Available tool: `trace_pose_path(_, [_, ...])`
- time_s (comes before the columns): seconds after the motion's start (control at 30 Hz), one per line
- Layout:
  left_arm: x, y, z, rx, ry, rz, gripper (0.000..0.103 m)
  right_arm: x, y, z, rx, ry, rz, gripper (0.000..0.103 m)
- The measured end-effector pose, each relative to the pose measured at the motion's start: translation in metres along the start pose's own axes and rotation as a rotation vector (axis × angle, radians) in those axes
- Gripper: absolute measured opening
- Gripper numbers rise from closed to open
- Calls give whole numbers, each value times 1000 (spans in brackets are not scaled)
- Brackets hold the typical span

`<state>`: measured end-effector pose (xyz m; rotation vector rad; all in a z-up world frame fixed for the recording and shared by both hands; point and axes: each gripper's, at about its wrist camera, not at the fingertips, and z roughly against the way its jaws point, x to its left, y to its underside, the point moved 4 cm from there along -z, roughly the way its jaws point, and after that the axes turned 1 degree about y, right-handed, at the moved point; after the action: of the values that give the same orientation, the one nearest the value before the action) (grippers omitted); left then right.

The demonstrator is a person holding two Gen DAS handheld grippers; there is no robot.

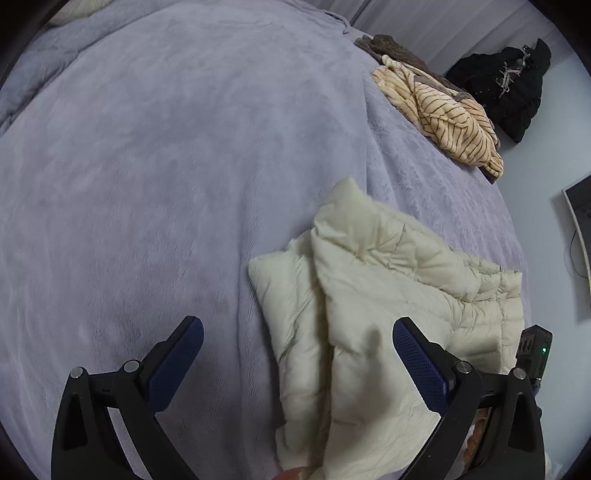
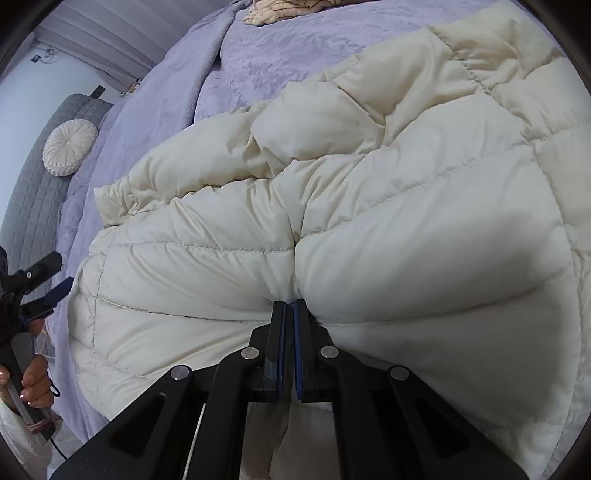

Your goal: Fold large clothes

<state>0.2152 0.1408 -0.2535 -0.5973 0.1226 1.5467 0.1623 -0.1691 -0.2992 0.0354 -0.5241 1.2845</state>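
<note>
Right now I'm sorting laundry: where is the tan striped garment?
Left wrist view, upper right: tan striped fleece garment lies at the lavender bed's edge, beyond the cream puffer jacket.

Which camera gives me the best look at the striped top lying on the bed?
The left wrist view: the striped top lies crumpled at the bed's far edge, whole and unblocked. The right wrist view catches only a sliver of it at the top edge, beyond the cream puffer jacket.

The left wrist camera is looking down from well above the bed [image 1: 147,166], the cream jacket [image 1: 388,295] ahead to its hand-held gripper's right. The right wrist camera is sitting right against that jacket [image 2: 369,221], also sharing the striped garment [image 1: 443,118] beyond.
</note>
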Motion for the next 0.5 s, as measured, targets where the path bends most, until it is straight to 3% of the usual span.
trace_pose_path(0.17, [14, 27, -31, 125, 217, 96, 103, 1, 0, -1, -2, 5, 0, 2])
trace_pose_path(0.27, [3, 33, -42, 157, 321, 91, 103, -1, 2, 1, -5, 9, 2, 2])
trace_pose_path(0.5, [-8, 25, -45, 166, 338, 56, 103, -1, 3, 2, -7, 6, -7, 2])
